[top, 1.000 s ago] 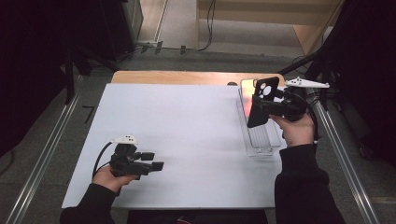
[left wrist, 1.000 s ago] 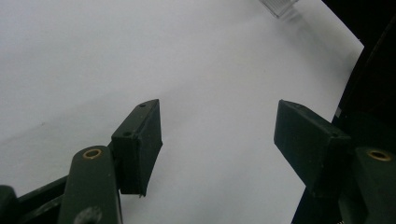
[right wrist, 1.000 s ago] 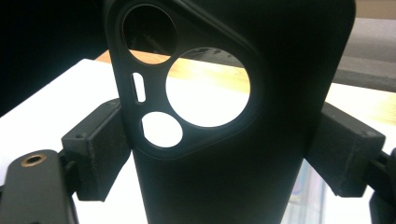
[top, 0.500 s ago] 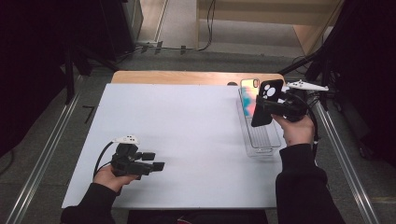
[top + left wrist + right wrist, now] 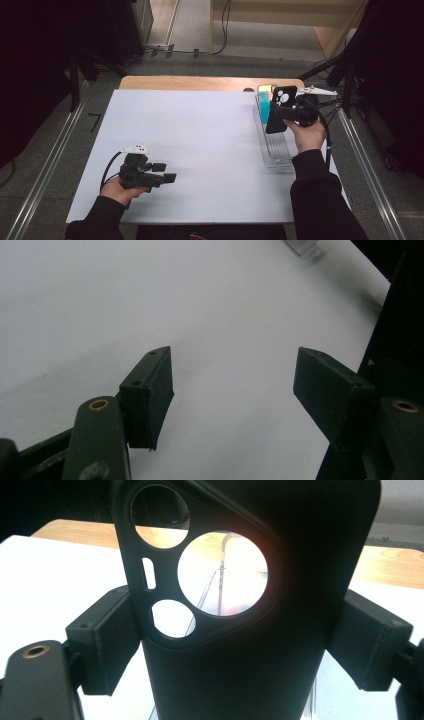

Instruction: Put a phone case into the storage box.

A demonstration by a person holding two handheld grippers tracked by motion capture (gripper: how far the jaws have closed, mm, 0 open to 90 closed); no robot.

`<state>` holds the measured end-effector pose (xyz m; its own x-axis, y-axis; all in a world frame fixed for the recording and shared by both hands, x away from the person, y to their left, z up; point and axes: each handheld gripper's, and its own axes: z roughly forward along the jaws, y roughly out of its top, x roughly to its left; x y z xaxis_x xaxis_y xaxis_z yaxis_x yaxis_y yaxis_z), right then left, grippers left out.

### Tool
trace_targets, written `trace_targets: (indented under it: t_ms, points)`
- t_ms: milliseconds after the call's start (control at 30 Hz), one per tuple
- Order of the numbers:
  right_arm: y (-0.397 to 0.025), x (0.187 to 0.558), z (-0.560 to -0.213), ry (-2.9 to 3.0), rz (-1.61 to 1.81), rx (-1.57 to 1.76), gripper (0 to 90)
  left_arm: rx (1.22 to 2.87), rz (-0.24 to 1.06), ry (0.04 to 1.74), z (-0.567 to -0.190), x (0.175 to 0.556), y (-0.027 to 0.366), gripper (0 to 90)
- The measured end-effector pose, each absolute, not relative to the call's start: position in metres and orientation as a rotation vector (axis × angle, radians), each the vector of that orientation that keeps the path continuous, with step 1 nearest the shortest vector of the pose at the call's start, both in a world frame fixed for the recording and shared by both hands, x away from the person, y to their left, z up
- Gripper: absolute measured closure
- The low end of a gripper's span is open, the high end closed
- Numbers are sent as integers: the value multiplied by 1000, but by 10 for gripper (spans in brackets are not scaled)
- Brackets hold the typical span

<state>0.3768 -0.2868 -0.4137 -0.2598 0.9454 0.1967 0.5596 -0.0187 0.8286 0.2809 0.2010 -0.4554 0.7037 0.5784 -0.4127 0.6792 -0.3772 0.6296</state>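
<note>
Your right gripper [image 5: 278,116] is clamped on a black phone case [image 5: 278,110], jaws pressing its two long edges. The case hangs upright above the far end of the clear tray [image 5: 278,150] along the table's right edge. Likely reason for the edge grip: it keeps the case vertical so it can slot into the tray on its side, beside the teal item [image 5: 264,107] already standing at the tray's far end.

Your left gripper [image 5: 161,176] rests near the front left corner of the white table [image 5: 200,140], jaws spread wide, nothing between them. It looks parked out of the way.

The right gripper view gives you what the high view cannot: the phone case [image 5: 240,605] close up, with the camera cutouts clean through it and the tray's clear wall visible through the largest hole. That suggests the case is lined up over the tray. The left gripper view confirms bare table [image 5: 150,300] under the open jaws.
</note>
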Motion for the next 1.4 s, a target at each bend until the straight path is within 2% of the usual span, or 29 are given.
trace_targets:
  t_ms: [233, 967, 1400]
  points:
    - [-285, 390, -425, 1842, 1170, 1584, 128, 2060, -124, 969, -453, 282, 205, 326]
    - [-280, 426, -450, 1847, 1086, 1628, 127, 2080, -132, 963, -456, 282, 201, 325]
    - [-270, 450, -453, 1853, 1014, 1640, 128, 2086, -137, 959, -457, 282, 200, 326]
